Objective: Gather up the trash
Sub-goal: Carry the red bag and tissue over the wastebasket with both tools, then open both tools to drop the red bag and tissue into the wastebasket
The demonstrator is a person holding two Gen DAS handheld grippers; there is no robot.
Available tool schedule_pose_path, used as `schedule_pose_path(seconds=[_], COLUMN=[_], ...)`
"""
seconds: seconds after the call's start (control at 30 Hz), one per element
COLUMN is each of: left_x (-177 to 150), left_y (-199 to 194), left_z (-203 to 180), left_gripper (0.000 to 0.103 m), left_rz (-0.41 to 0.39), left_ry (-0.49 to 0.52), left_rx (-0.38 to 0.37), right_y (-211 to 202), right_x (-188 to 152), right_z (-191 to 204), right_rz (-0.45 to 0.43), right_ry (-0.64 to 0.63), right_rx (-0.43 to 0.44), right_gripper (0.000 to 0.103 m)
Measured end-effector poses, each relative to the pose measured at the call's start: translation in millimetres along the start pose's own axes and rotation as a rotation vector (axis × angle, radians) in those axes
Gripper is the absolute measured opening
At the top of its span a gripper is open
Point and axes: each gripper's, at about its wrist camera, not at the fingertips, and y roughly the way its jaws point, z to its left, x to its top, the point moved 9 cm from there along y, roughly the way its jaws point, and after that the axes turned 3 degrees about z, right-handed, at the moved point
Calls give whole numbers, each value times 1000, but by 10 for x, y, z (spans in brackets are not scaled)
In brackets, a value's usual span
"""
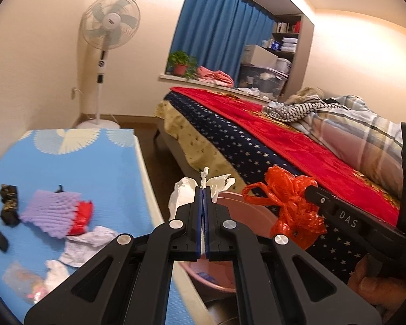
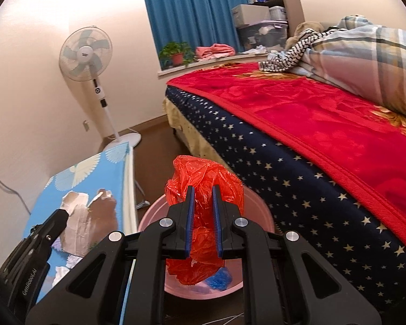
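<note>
My left gripper (image 1: pixel 203 188) is shut on a crumpled white tissue (image 1: pixel 182 193), whose twisted end pokes up past the fingertips. It hangs over the near rim of a pink basin (image 1: pixel 250 210) on the floor between the blue table and the bed. My right gripper (image 2: pixel 203 188) is shut on a crumpled red plastic bag (image 2: pixel 205 172), which dangles over the pink basin (image 2: pixel 154 212). In the left wrist view the right gripper (image 1: pixel 310 190) enters from the right with the red bag (image 1: pixel 292 205). The right wrist view shows the left gripper (image 2: pixel 63 213) with the tissue (image 2: pixel 77 224) at lower left.
The blue table (image 1: pixel 100 162) bears a purple foam net (image 1: pixel 54 211), a red wrapper (image 1: pixel 81 219), white paper (image 1: pixel 86 243), a clear bag (image 1: pixel 21 279) and black items (image 1: pixel 9 203). A blue scrap (image 2: pixel 219 280) lies in the basin. The bed (image 2: pixel 324 124) stands right, a fan (image 1: pixel 109 24) behind.
</note>
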Motion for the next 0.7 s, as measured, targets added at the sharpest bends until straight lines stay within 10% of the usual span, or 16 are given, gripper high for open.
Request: schedule_pose_path(seconds=[0.7], left_x=[-250], left_y=[516], left_z=[-154], left_gripper=[1], left_rz=[92], left_ry=[-39], left_rx=[-80], right_y=[193], right_x=[-1], right_z=[-217], right_rz=[17], right_ry=[55], right_rx=[-75], right_gripper=[13])
